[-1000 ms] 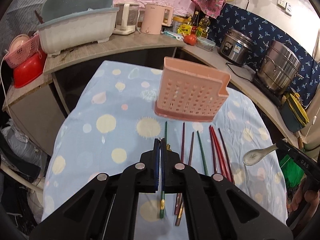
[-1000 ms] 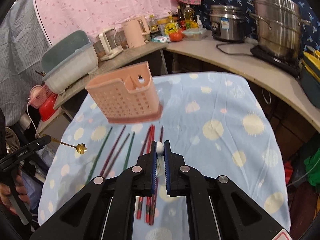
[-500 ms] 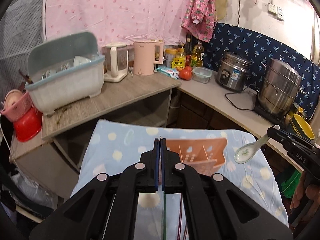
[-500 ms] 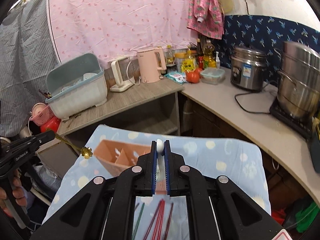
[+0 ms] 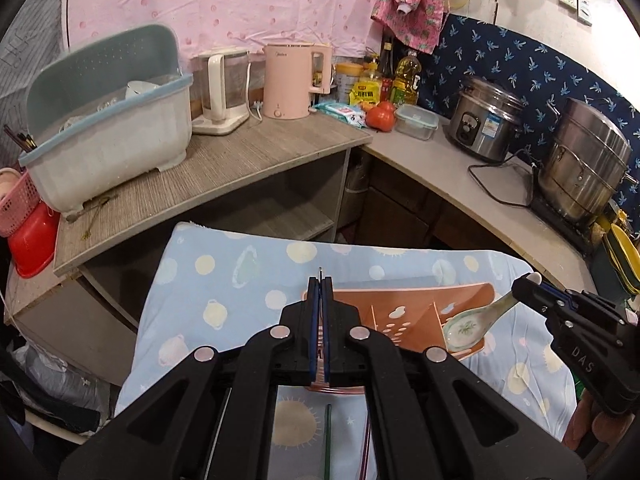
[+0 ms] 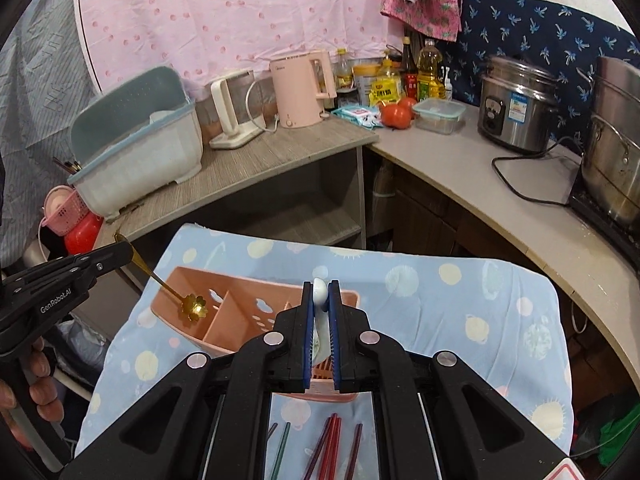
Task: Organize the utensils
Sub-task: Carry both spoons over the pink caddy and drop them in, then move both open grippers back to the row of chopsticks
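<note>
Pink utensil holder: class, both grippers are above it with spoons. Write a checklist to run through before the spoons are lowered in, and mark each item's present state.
1. Left gripper shut on the gold flower spoon: ok.
2. Right gripper shut on the white ceramic spoon: ok.
3. Pink utensil holder upright, its open top facing up: ok.
4. Gold spoon's bowl over a compartment: ok, over the leftmost in the right wrist view.
5. Ceramic spoon's bowl over the holder's opening: ok in the left wrist view.
6. Compartments free of utensils: cannot tell, partly hidden.
</note>
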`<action>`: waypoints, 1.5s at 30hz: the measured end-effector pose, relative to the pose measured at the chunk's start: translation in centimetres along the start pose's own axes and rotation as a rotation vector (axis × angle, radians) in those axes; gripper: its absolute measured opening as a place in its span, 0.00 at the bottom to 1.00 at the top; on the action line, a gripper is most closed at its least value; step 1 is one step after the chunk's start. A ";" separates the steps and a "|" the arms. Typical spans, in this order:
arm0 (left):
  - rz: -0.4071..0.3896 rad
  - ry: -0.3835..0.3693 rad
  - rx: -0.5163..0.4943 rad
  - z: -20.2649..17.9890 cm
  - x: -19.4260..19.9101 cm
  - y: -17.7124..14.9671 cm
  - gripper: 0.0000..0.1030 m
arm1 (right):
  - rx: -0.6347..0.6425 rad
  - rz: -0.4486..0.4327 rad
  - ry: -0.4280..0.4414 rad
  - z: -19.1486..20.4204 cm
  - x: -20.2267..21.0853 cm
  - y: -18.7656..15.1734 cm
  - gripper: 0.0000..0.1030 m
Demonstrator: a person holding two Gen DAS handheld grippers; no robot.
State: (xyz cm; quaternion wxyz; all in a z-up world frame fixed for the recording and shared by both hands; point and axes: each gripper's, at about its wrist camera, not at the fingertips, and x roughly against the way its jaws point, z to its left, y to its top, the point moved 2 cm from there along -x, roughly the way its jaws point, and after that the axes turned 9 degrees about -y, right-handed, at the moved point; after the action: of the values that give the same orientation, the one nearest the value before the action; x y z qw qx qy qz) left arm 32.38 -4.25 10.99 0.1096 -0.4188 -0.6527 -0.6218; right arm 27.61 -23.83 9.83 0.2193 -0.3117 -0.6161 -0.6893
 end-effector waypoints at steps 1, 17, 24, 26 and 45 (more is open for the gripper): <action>0.005 -0.004 0.002 0.1 -0.3 -0.1 0.02 | -0.002 0.003 -0.004 0.0 -0.2 -0.1 0.07; -0.007 0.031 0.048 0.9 0.8 -2.3 0.34 | -0.017 -0.028 -0.038 -0.9 1.6 -1.8 0.31; 0.022 0.026 0.052 0.5 2.7 -6.2 0.34 | -0.022 0.012 -0.048 -1.6 3.6 -6.3 0.31; 0.036 0.035 0.050 0.4 3.1 -7.7 0.34 | -0.023 0.026 -0.053 -1.8 4.2 -7.7 0.31; 0.225 0.032 0.131 1.6 4.4 -22.5 0.34 | -0.043 0.213 -0.114 -3.5 6.7 -22.5 0.31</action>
State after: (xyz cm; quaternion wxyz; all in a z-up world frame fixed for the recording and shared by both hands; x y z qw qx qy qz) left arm 14.91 1.81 -2.64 0.2161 -0.4715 -0.6389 -0.5682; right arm 6.86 -23.46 -1.65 0.2494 -0.4186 -0.5760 -0.6563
